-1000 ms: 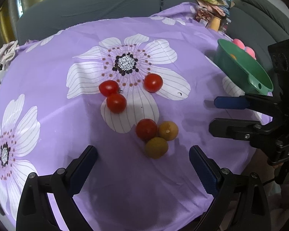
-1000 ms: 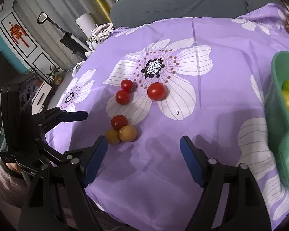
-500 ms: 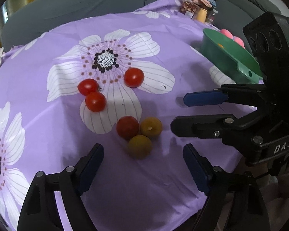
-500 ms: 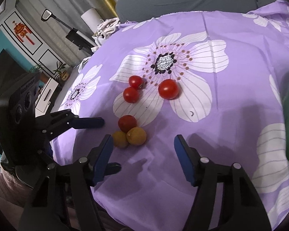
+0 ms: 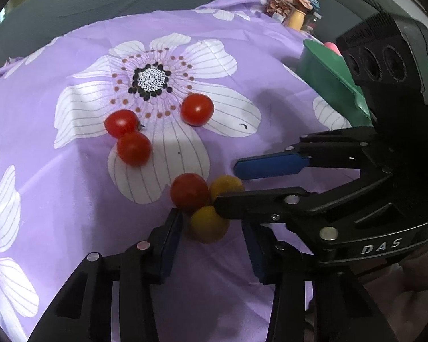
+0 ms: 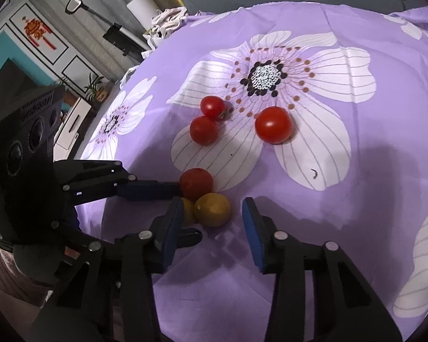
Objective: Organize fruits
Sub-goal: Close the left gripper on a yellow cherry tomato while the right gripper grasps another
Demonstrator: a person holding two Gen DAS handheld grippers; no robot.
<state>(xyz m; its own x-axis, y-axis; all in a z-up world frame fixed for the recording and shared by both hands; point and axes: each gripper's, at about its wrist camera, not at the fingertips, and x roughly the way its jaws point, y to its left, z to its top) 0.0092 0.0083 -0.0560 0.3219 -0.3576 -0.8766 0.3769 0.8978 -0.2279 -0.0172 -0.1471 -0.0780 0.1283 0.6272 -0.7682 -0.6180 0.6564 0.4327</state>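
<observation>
Two pairs of tongs, both far narrower than a second ago and closing at this moment.

Leftmost on the purple flowered surface (image 5: pixel 57 193): a touching pair of red tomatoes (image 5: pixel 134 148) and a third one (image 5: pixel 197 109) just to the right, lying where they lay a second ago, untouched. Next, the near cluster: one more red tomato (image 5: pixel 189 190), touching two yellow fruits. Around the nearer yellow fruit (image 5: pixel 207 225), the left tongs (image 5: pixel 212 242), one pad on either side, fruit between them, no pad seen pressing yet. Further right, reaching in sideways, the right tongs (image 5: pixel 228 186), a second ago well off to the side, now bracketing the farther yellow fruit (image 5: pixel 228 182); from their own camera, a sliver of cloth visible on each side of that fruit, so not gripping yet. At far right, the green bowl (image 5: pixel 328 85), well apart from the cluster.

Judged from this: sorting barely begun on the surface, with a double pick of the two yellow fruits in hand and the green bowl the likely destination. Red neighbour close enough to be nudged by either closing pad.

Hard to make out, left to right: right-hand pad of the left tongs, covered by a finger of the right tongs; nearer yellow fruit, mostly hidden in the right wrist view; bowl contents, masked by the right tongs' housing apart from something pink at the rim.
</observation>
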